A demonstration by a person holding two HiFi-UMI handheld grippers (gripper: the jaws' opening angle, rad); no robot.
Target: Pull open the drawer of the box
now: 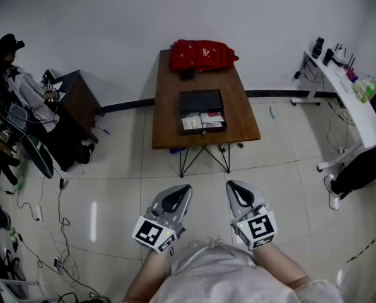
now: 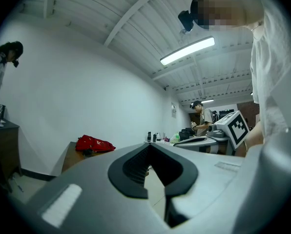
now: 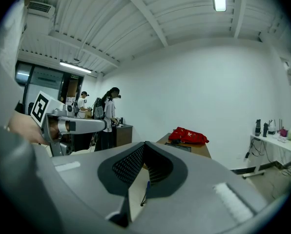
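Held left tool (image 1: 185,188) and right tool (image 1: 229,185) closed, both empty. Saw one bench (image 1: 169,109) bearing one red bag (image 1: 202,55) and one box (image 1: 200,100), drawer (image 1: 203,122) out.

Place: lab-style workroom
Floor: pale tiles (image 1: 282,163), loose cables (image 1: 49,232)
Furniture: wooden surface (image 1: 241,109), white surface (image 1: 359,109) with equipment (image 1: 339,65), dark surface (image 1: 81,96) with seated person (image 1: 21,84)
Ceiling: ribbed panels (image 2: 111,9), strip light (image 2: 187,51)
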